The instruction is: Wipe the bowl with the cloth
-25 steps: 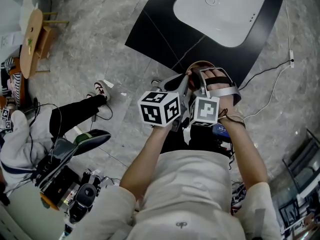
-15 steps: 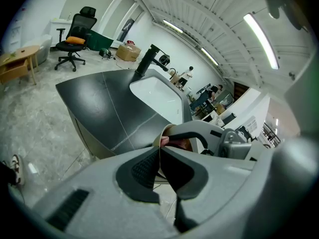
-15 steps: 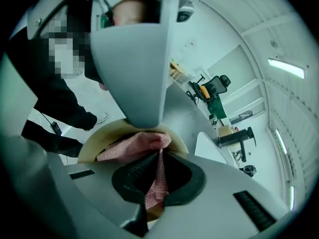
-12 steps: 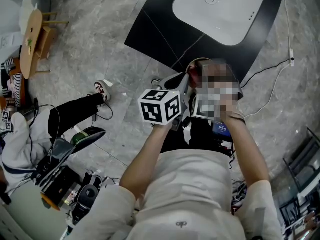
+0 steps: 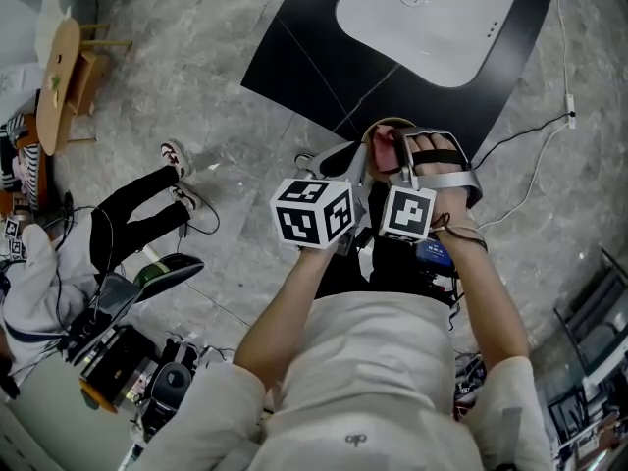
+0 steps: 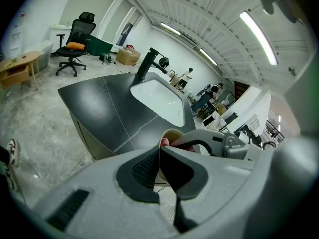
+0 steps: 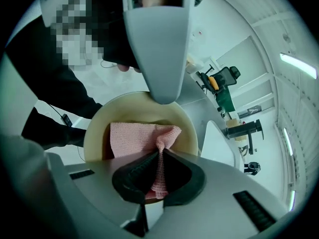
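The cream round bowl [image 7: 97, 128] holds a pink knitted cloth [image 7: 132, 133], one fold of which is pinched in the closed jaws of the right gripper [image 7: 159, 156] reaching into the bowl. The left gripper [image 6: 159, 153] is clamped on the bowl's rim. Beyond the bowl stands a black counter [image 5: 304, 57] with a white sink [image 5: 427, 23].

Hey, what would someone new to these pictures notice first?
The pink cloth pinched in the right gripper stands out, spread inside the cream bowl held up before the person. The left gripper clamps the bowl's rim. Beyond them, a white sink sits in a black counter.
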The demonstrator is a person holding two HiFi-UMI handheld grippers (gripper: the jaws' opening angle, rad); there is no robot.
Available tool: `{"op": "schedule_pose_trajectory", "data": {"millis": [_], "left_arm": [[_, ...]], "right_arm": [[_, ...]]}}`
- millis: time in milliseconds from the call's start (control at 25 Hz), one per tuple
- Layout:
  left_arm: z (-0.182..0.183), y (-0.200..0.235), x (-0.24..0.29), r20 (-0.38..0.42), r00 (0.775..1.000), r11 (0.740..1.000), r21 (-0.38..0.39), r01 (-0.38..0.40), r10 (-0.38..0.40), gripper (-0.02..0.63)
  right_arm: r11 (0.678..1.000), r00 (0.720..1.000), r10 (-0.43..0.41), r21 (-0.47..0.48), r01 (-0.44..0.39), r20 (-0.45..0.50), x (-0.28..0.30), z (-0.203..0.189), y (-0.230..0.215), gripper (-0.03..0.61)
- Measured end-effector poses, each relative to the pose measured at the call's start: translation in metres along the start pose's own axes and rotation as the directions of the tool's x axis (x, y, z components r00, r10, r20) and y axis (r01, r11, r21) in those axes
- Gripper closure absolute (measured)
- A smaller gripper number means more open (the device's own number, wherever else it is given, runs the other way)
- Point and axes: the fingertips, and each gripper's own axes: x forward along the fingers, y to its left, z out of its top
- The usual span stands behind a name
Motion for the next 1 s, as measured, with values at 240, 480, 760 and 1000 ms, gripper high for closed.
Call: {"op": "schedule_pose_trajectory", "data": {"millis": [240, 480, 760, 1000], "left_arm": [[-0.001, 0.0, 0.003, 0.005, 1.0, 1.0, 0.0, -0.003, 0.003, 0.6], [-0.002, 0.002, 0.005, -0.001, 1.0, 1.0, 0.0, -0.006, 0.006, 0.6], [-0.005, 0.001, 0.008, -0.016, 1.0, 1.0, -0.005, 0.001, -0.001, 0.6], [-0.007, 0.002, 0.008, -0.031, 1.0, 1.0, -0.01, 0.0, -0.001, 0.6]], "right_arm": [[0.987, 0.987, 0.158, 0.002, -0.158, 0.02, -0.008, 0.001, 0.021, 0.563], [0.946, 0.94, 0.324, -0.014, -0.324, 0.109, -0.018, 0.015, 0.038, 0.563], [0.953, 0.94, 0.302, -0.052, -0.297, 0.16, -0.017, 0.03, 0.038, 0.563], [0.992, 0.983, 0.125, -0.039, -0.121, 0.133, -0.004, 0.032, 0.017, 0.563]]}}
